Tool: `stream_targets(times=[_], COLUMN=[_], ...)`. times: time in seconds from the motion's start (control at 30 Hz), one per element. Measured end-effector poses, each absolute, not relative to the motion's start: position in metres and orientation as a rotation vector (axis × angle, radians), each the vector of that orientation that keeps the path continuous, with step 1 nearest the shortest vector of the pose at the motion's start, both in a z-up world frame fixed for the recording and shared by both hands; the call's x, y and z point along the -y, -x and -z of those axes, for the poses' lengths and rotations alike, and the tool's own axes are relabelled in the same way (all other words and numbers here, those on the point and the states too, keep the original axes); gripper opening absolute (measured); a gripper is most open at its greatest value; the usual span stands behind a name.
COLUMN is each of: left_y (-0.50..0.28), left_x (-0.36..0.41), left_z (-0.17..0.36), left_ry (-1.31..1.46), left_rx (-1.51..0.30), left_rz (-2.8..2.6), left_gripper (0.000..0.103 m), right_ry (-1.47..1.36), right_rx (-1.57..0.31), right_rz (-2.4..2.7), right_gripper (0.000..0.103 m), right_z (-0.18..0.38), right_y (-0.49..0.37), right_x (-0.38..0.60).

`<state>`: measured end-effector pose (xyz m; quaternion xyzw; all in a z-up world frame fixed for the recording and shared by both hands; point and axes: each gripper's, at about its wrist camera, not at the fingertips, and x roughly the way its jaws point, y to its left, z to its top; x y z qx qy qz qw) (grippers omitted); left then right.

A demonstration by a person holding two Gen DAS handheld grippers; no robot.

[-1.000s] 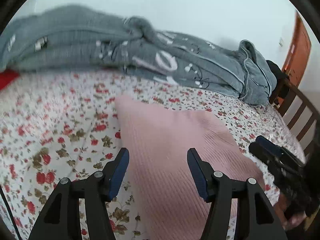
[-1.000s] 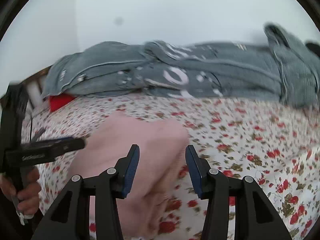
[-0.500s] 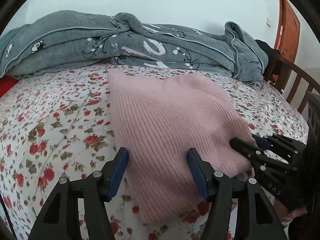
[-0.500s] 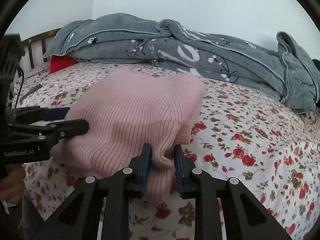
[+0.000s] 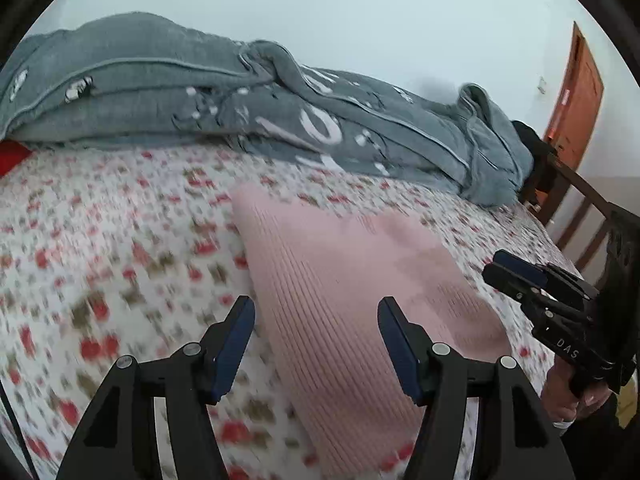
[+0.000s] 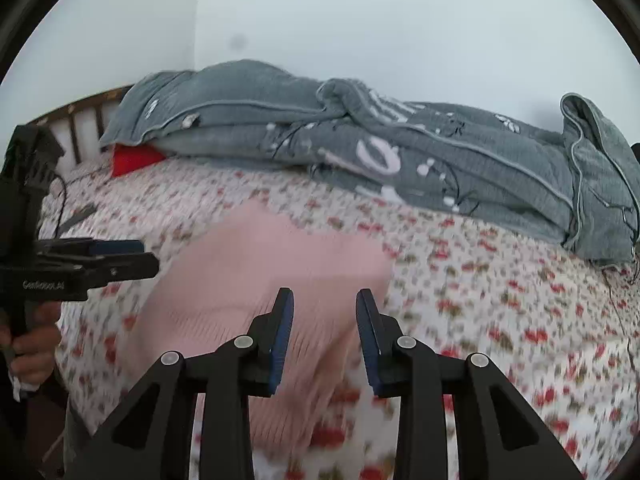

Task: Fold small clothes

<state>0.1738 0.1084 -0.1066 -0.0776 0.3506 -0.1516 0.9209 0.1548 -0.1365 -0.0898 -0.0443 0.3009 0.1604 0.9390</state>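
The pink knit sweater [image 5: 352,292] looks already folded, lying on the floral bed just in front of the grey blanket [image 5: 280,120]. Left claw [image 5: 316,344] is released; right claw [image 6: 324,336], jaws just reopening, grips nothing. Maybe tidying left.

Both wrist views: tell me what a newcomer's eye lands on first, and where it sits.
A folded pink ribbed sweater lies mid-bed on the red-flowered sheet, just ahead of both grippers. Behind it, a rumpled grey blanket with white lettering runs along the wall. The left gripper and right gripper hang open, neither holding the sweater.
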Motion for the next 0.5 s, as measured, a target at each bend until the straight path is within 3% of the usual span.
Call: stream_targets(times=[0.23, 0.37, 0.5], left_y=[-0.24, -0.272, -0.275], left_x=[-0.102, -0.101, -0.098], left_z=[0.106, 0.146, 0.156], left_ry=[0.162, 0.211, 0.177], left_rx=[-0.735, -0.866, -0.888], left_rz=[0.339, 0.355, 0.36], left_gripper=[0.057, 0.034, 0.032], right_ry=[0.03, 0.085, 0.059], right_rx=[-0.646, -0.81, -0.845], right_rz=[-0.397, -0.33, -0.339], right_gripper=[0.032, 0.025, 0.025], right_z=[0.096, 0.142, 0.154], right_y=[-0.223, -0.253, -0.257], right_x=[0.126, 0.124, 0.133])
